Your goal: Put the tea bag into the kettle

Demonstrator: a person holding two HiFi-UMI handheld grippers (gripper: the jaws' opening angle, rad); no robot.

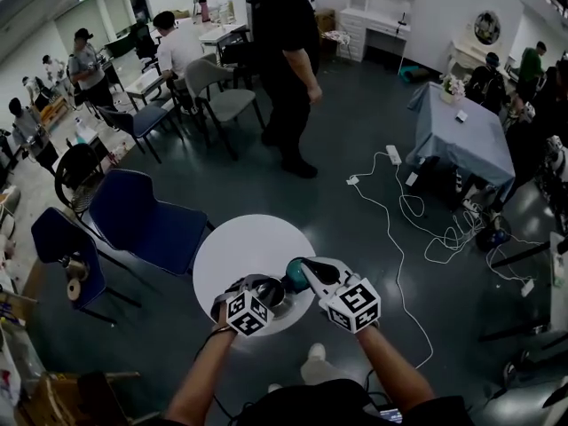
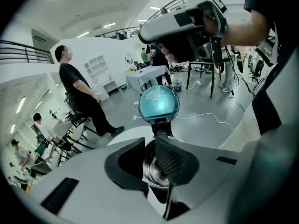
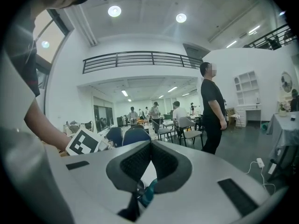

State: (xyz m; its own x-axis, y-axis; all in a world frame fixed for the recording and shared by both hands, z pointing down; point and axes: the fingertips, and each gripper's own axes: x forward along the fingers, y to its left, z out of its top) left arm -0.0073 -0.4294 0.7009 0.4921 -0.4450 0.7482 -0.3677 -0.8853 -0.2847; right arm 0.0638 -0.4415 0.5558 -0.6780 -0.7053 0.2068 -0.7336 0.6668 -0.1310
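**A:** While the kettle [image 1: 277,302] stands on the round white worktop [image 1: 248,247], where are the two grippers?

**B:** The left gripper [image 1: 262,289] hangs just above the kettle's mouth and points steeply down. Its jaws stand a little apart. Through the gap, its own view shows the shiny steel inside the kettle. Nothing is pinched between the pads.

**A:** And the other one?

**B:** The right gripper [image 1: 306,266] reaches in from the right, nearly level. Its jaws are closed on the teal lid [image 2: 159,104], with the pads meeting at the tips, and a teal edge of the lid shows low between them. The lid is tipped up on a dark stalk at the far side of the mouth, with its round face turned toward the left gripper.

**A:** Where is the tea bag?

**B:** I can't make it out in any view.

**A:** What lies around the worktop?

**B:** Two blue chairs [image 1: 146,224] stand just to its left. A person in black [image 1: 288,51] stands well beyond it on the dark floor [image 1: 337,211]. A white cable [image 1: 399,229] loops across the floor to the right.
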